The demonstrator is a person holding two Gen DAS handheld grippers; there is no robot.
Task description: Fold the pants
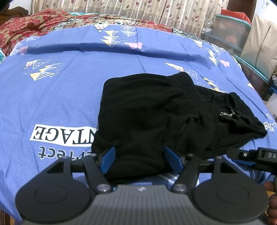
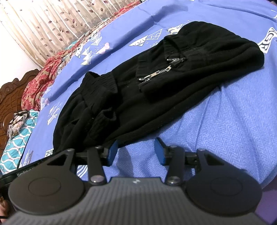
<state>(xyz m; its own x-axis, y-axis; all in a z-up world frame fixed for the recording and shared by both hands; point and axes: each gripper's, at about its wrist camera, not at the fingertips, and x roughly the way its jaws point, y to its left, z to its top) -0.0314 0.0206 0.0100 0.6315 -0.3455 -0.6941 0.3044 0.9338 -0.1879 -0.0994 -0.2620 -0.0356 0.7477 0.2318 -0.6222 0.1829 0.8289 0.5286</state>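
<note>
Left gripper [image 1: 140, 160] jaws apart, both blue pads [image 1: 109, 160] straddling the near edge of the black pants [image 1: 147, 110]; cloth sits between them but the pads don't look pressed in, so released. Right gripper [image 2: 136, 152] also spread, 2 blue pads [image 2: 160, 151] over bare blue bedsheet [image 2: 225, 121], nothing between them, pants hem just beyond the left pad tip. Part of the right gripper body shows at the right edge of the left wrist view, just beside the pants. Pants lie in a bunched, folded-over heap on the bed, toward the near edge, right of centre from the left wrist view. Silver zipper [image 2: 155, 73] exposed, fly open, ribbed waistband [image 2: 102, 83] rumpled on top. White label print with block letters on the sheet, just left of the heap, partly covered by it. Further back: red floral blanket [image 1: 31, 24] bunched along the far side, leaf-print curtain [image 1: 138, 7] behind, storage boxes [image 1: 232, 29] far right, carved wooden headboard [image 2: 10, 93].
</note>
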